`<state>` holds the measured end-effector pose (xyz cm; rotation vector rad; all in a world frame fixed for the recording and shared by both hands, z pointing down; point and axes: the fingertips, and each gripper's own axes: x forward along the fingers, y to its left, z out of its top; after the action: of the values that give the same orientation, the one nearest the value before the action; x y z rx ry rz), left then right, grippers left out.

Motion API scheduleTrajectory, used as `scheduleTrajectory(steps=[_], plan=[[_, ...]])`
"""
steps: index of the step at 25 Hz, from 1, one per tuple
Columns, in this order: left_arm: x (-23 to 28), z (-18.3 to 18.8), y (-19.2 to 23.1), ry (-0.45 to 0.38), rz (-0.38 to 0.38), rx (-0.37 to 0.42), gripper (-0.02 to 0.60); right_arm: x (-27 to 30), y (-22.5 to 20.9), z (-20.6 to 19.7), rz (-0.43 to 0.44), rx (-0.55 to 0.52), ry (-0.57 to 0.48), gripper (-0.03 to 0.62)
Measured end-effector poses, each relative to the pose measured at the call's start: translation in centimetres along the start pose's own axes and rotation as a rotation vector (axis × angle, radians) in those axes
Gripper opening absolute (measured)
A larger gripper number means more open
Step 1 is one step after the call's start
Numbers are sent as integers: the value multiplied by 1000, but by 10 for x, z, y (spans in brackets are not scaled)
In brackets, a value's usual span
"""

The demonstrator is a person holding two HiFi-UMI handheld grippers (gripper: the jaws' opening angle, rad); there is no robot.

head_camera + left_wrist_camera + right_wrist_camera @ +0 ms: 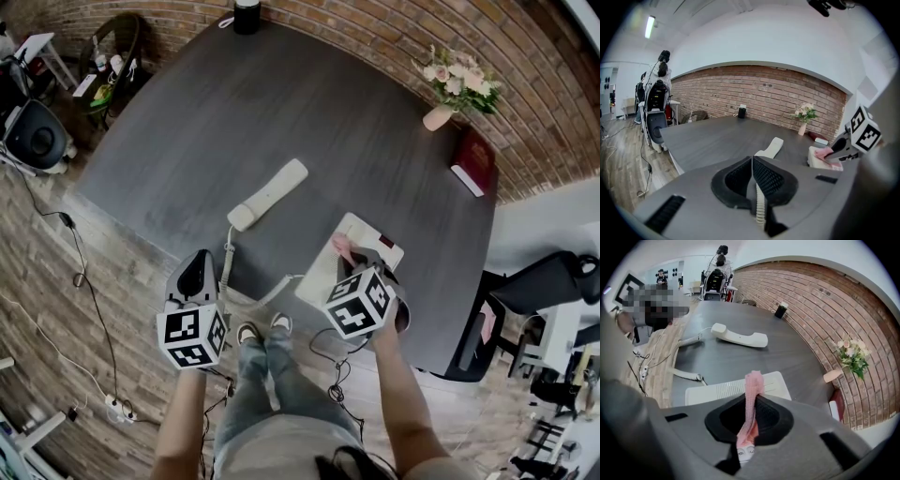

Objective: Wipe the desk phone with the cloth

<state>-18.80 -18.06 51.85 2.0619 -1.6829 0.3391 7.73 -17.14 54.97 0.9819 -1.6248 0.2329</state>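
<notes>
Left tongs [751,161] are clenched tip to tip. The ribbed coiled cord [760,206] shows in the slit below them; whether it is held I cannot tell. Further right, the smooth cream handset [268,194] lies off its cradle on the dark matte table [234,112]. Right tongs [752,404] pinch the pink cloth [753,383] into a thin ridge over the flat white phone base [361,234]. With so little fabric showing, the hard jaw tips could scrape the keys or shove the light base.

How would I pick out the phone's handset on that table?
Start at the big dark grey rounded table by the brick wall. Towards its near edge, left of the flat cream phone base, lies the long cream plastic handset. It alone is bar-shaped, with a coiled cord trailing from one end.
</notes>
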Motion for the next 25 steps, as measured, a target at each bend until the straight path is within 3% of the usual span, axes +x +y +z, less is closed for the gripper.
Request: scheduleTrajectory(steps=[25], plan=[[-16,-8,5,2,2,-6,11,-4,28,-8,35,-25,19,23]])
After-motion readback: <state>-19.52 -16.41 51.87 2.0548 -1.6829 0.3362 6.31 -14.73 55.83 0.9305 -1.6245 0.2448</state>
